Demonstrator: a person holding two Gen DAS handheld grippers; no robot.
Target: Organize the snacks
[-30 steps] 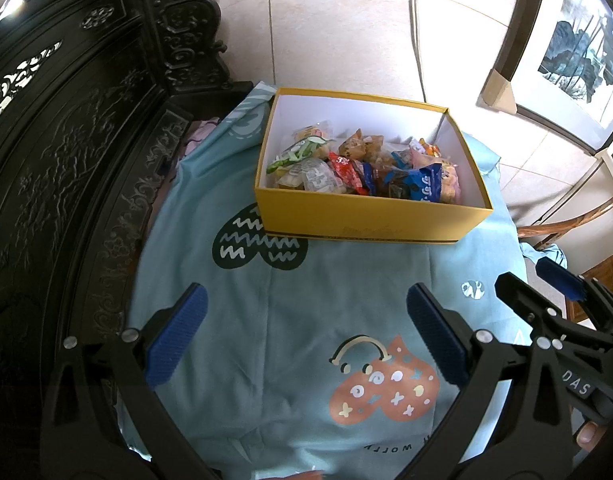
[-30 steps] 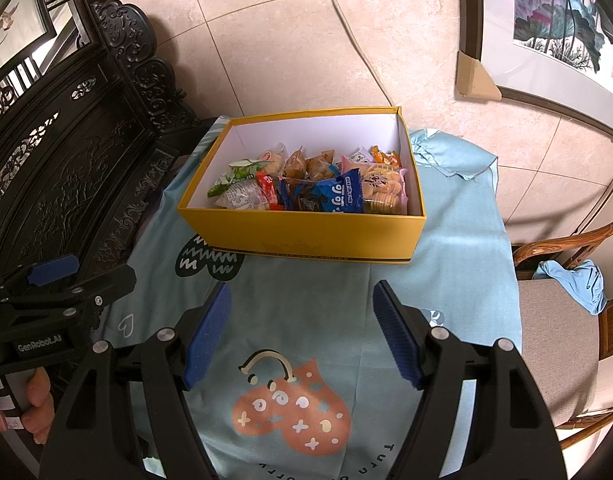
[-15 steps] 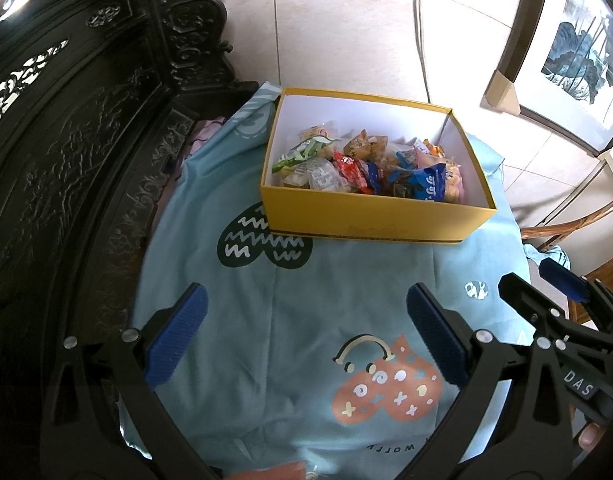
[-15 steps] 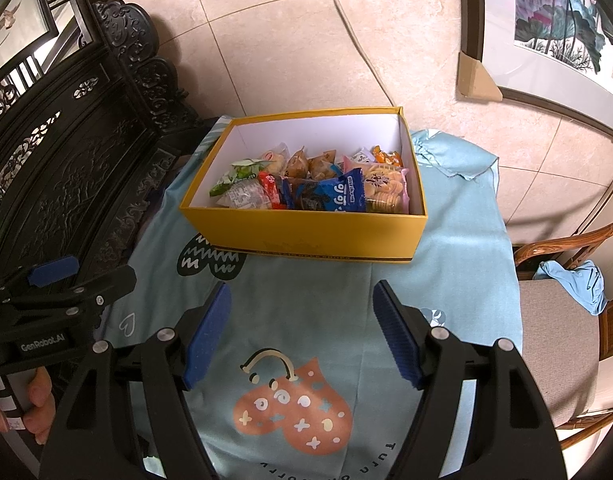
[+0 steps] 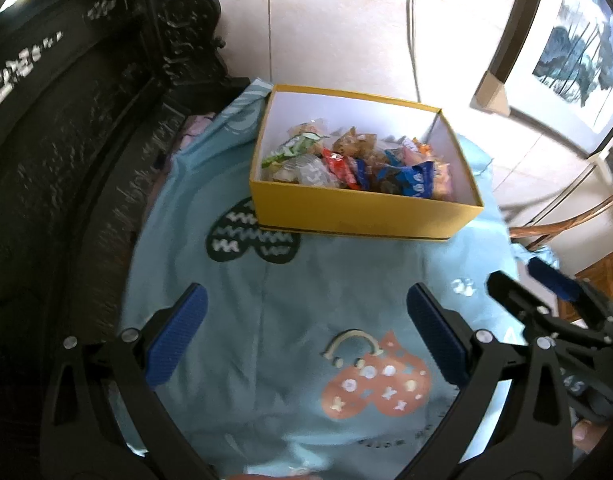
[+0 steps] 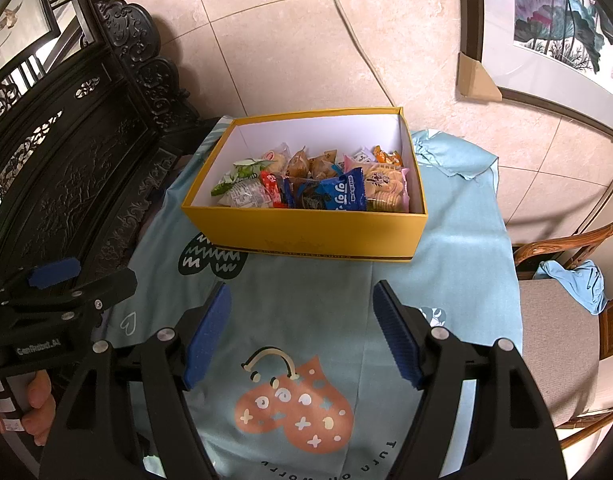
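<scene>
A yellow box (image 5: pixel 358 216) (image 6: pixel 306 236) with a white inside stands at the far side of the table. It holds several wrapped snacks (image 5: pixel 358 164) (image 6: pixel 318 184) in a row, among them a blue cookie pack (image 6: pixel 346 194) and a round biscuit pack (image 6: pixel 386 188). My left gripper (image 5: pixel 306 336) is open and empty, above the cloth in front of the box. My right gripper (image 6: pixel 302 336) is open and empty too, near the box's front wall. Each gripper shows at the edge of the other's view.
A light blue tablecloth (image 6: pixel 306 304) with heart prints covers the table. A dark carved wooden cabinet (image 6: pixel 66 152) stands to the left. A wooden chair (image 6: pixel 562 344) with a blue cloth stands on the right. A framed painting (image 6: pixel 554 28) leans on the tiled wall.
The left gripper has shifted, so the box sits a little more to the right and the view is blurred. The right gripper has barely moved. Both stay open.
</scene>
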